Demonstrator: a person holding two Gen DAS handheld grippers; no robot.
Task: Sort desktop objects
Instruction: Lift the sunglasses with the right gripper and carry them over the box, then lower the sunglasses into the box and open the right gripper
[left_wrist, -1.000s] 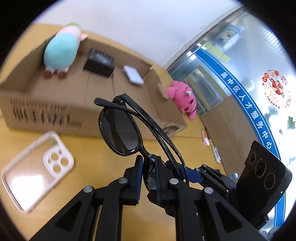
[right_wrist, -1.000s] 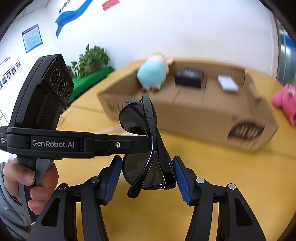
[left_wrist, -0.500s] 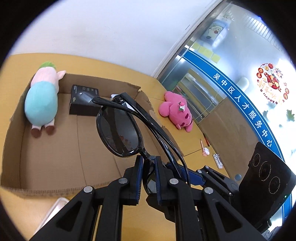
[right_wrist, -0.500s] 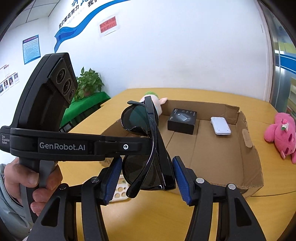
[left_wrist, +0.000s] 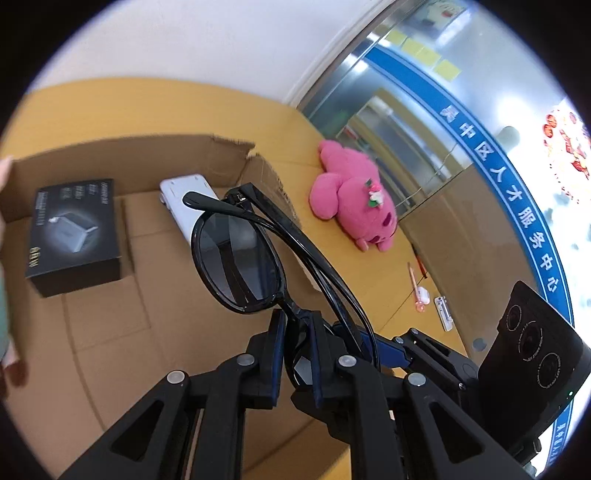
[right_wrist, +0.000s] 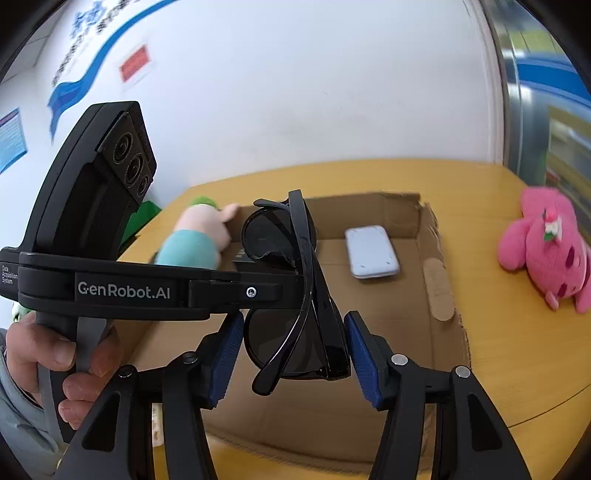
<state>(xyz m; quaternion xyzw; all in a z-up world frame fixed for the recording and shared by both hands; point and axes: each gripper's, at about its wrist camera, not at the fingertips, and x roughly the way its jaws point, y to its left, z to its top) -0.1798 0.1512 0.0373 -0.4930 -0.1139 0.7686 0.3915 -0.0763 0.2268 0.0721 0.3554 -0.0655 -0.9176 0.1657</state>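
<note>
Above the cardboard box (left_wrist: 122, 325), sunglasses (left_wrist: 240, 258) clamped in left gripper (left_wrist: 297, 354), right gripper (right_wrist: 295, 354) apart

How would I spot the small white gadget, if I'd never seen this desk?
Find the open cardboard box on the yellow table. The white gadget lies flat near its far right corner. It is the only pale, rounded slab there; its neighbours are a black box and a plush doll.

Black hand-held gripper (right_wrist: 295, 350) with blue pads (right_wrist: 360, 354), silver screws (GenRobot.AI lettering), grey sleeve (right_wrist: 14, 413).
</note>
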